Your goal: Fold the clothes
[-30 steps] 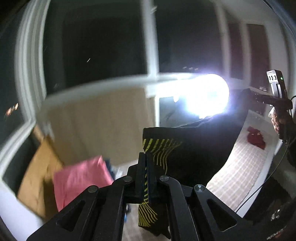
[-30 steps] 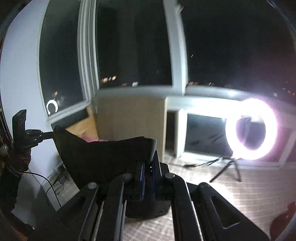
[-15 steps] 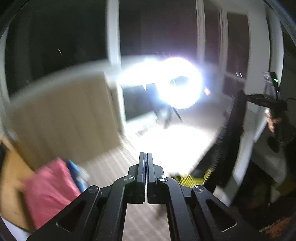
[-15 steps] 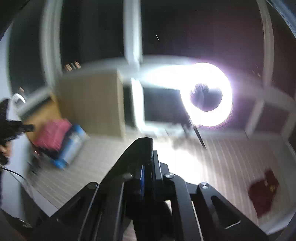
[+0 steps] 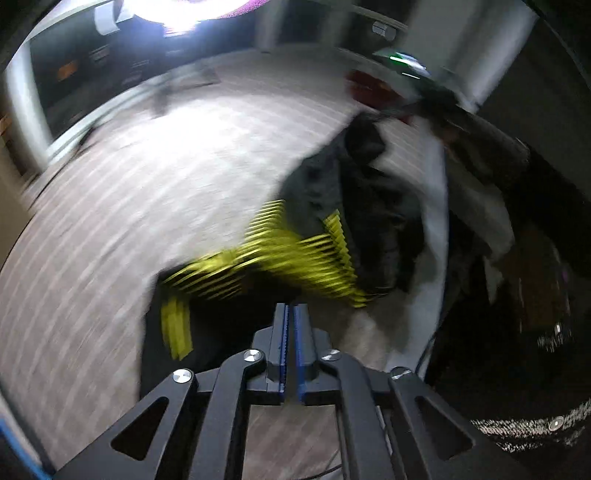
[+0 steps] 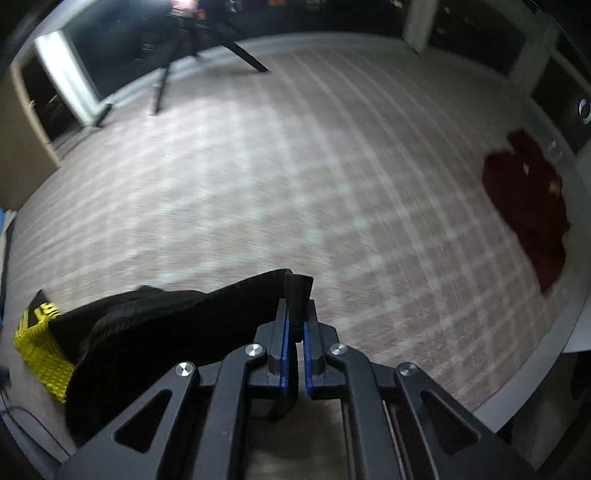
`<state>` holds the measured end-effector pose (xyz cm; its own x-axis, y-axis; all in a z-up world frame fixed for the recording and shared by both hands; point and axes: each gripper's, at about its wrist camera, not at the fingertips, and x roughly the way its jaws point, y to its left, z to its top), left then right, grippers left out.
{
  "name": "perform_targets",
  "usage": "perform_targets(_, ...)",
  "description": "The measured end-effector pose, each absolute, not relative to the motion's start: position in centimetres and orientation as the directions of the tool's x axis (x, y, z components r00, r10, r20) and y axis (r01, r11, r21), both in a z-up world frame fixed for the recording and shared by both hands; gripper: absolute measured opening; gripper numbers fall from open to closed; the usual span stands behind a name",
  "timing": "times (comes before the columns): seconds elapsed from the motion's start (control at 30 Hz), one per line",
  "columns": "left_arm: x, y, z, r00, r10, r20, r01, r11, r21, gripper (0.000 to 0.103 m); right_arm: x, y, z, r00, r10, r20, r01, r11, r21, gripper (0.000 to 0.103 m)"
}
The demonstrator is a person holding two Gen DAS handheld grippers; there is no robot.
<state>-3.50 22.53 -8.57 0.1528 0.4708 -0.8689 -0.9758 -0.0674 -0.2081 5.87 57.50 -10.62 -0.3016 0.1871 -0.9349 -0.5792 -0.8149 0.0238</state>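
A black garment (image 5: pixel 369 206) with yellow striped print (image 5: pixel 295 254) hangs blurred over the checked mat (image 5: pixel 166 177), stretched between both grippers. My left gripper (image 5: pixel 290 306) is shut, and the cloth's dark edge runs in at its tips. In the right wrist view, my right gripper (image 6: pixel 296 306) is shut on a fold of the black garment (image 6: pixel 166 325), which sticks up between the pads and trails off left to a yellow patch (image 6: pixel 40 347). The other hand-held gripper (image 5: pixel 406 66) shows blurred at upper right in the left wrist view.
A dark red garment (image 6: pixel 524 199) lies on the checked mat (image 6: pixel 295 166) at the right. Tripod legs (image 6: pixel 221 44) of a ring light (image 5: pixel 184 11) stand at the far edge. A person's arm (image 5: pixel 480 136) crosses at right. The mat's white border (image 6: pixel 535 369) runs along the near right.
Both grippers have swung down from facing the windows to facing the mat, carrying the black garment with them. The motion blurs both views.
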Motion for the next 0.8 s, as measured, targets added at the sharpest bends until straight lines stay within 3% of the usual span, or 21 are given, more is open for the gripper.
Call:
perform_targets(0.1, -0.5, 25.6, -9.5, 0.204, 0.438, -0.876, -0.978, 0.06, -0.197, 0.028, 6.4, 58.7, -12.2, -0.289, 0.162, -0.944, -0.584, -0.811, 0.04, 0.006)
perform_targets(0.37, 5.4, 28.0, -13.0, 0.228, 0.35, -0.909, -0.961, 0.23, -0.152, 0.031, 7.2, 59.2, -12.5, -0.315, 0.103, -0.943, -0.552, -0.829, 0.094, 0.006)
perform_targets(0.8, 8.8, 27.7, -15.7, 0.079, 0.456, -0.887, -0.997, 0.032, -0.073, 0.032, 7.7, 59.7, -11.8, -0.325, 0.065, -0.943, -0.496, -0.861, 0.112, 0.006)
